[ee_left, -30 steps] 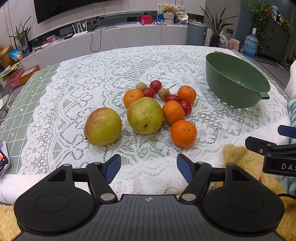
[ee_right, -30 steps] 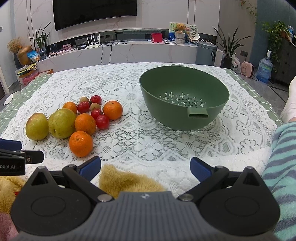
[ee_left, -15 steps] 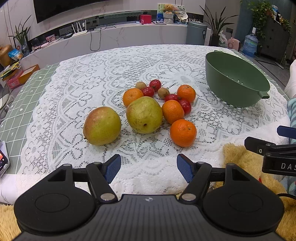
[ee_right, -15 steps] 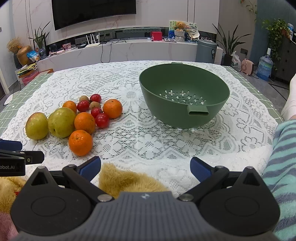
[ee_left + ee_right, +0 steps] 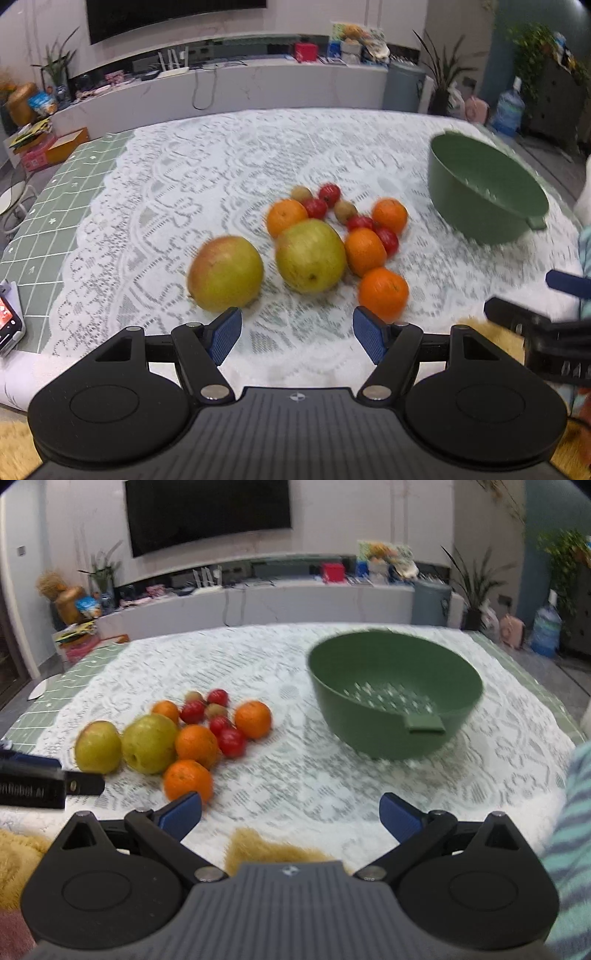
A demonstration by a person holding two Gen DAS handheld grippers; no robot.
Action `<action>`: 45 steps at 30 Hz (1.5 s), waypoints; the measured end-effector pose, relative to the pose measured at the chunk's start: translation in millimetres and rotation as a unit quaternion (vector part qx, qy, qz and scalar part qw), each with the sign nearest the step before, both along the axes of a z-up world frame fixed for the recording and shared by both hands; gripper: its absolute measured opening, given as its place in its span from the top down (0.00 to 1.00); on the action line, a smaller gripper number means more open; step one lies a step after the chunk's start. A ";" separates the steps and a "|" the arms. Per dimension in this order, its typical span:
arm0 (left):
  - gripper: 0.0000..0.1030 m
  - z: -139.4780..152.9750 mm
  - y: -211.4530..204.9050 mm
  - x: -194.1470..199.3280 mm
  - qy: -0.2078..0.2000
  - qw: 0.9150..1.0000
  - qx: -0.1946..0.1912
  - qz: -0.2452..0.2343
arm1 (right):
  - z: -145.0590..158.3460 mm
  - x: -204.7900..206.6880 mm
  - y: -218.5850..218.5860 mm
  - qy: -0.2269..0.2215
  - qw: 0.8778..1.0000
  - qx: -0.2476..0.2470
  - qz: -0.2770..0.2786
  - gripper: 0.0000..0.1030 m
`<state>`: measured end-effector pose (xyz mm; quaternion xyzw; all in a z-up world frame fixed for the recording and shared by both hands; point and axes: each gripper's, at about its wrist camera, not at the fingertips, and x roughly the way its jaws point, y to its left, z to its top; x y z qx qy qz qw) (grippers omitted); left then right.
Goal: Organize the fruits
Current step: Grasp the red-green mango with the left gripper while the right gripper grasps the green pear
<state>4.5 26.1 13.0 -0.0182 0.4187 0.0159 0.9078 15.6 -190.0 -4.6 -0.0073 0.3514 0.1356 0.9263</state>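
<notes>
My left gripper (image 5: 297, 334) has its blue-padded fingers spread wide with nothing between them, low in the frame above the lace tablecloth (image 5: 229, 162). Just past the left pad (image 5: 224, 334) lies a yellow-green pear with a reddish blush (image 5: 225, 272); just past the right pad sits the nearest orange (image 5: 384, 293). In the middle of the frame a second, greener pear (image 5: 311, 254) touches another orange (image 5: 365, 251). Behind these, toward the centre, cluster two more oranges, several small red fruits (image 5: 329, 194) and two brownish ones too blurred for me to name.

My right gripper (image 5: 291, 812) is likewise spread wide and holds nothing, low in its own frame. Its left pad sits just in front of the nearest orange (image 5: 188, 780), with the fruit pile filling the left-centre of that view. The green colander bowl (image 5: 395, 698) stands upright at right-centre, apart from the fruit, its drain holes visible and nothing inside that I can see. Yellow fur (image 5: 266, 843) shows at the table's near edge.
</notes>
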 end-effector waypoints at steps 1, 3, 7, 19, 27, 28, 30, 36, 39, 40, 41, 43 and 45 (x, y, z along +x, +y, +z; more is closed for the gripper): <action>0.21 1.8 2.6 1.5 -0.003 1.000 0.001 0.003 | 0.9 0.9 1.9 -0.006 1.000 0.010 0.013 0.04; 0.21 6.0 8.5 5.7 -0.009 1.000 0.003 0.013 | 1.8 1.7 1.9 -0.012 0.998 0.046 0.040 0.04; 0.21 10.4 20.9 17.2 -0.009 0.999 -0.001 0.031 | 3.8 12.9 17.4 -0.005 0.996 0.040 0.078 0.04; 0.34 -1.6 52.9 35.6 0.013 0.997 -0.069 0.015 | -1.0 43.5 90.2 0.016 0.972 -0.038 0.229 0.22; 0.31 -12.6 58.4 41.2 0.008 0.997 -0.073 0.015 | -15.3 50.5 132.1 -0.012 0.953 -0.104 0.284 0.33; 0.31 -14.7 59.7 42.2 0.012 0.997 -0.076 0.017 | -17.5 51.3 136.4 -0.016 0.950 -0.113 0.290 0.34; 0.26 -17.2 61.6 43.5 0.011 0.997 -0.076 0.020 | -21.7 52.8 141.9 -0.023 0.946 -0.123 0.300 0.34; 0.20 -20.1 63.4 48.0 0.003 0.998 -0.058 0.023 | -32.6 58.7 152.3 -0.027 0.938 -0.141 0.314 0.34; 0.20 -22.5 68.9 51.1 0.001 0.998 -0.058 0.037 | -37.1 59.0 159.6 -0.046 0.933 -0.160 0.318 0.33; 0.20 -23.6 70.5 52.2 0.004 0.997 -0.059 0.039 | -38.8 59.4 161.4 -0.051 0.932 -0.166 0.319 0.33; 0.20 -24.8 71.5 53.3 0.006 0.997 -0.058 0.040 | -40.4 60.4 163.1 -0.054 0.930 -0.172 0.320 0.33; 0.20 -27.4 72.0 55.0 0.011 0.998 -0.053 0.043 | -43.0 62.0 165.2 -0.059 0.928 -0.179 0.320 0.33; 0.20 -30.1 71.4 57.4 0.016 0.998 -0.047 0.044 | -45.3 64.2 167.0 -0.062 0.927 -0.184 0.321 0.33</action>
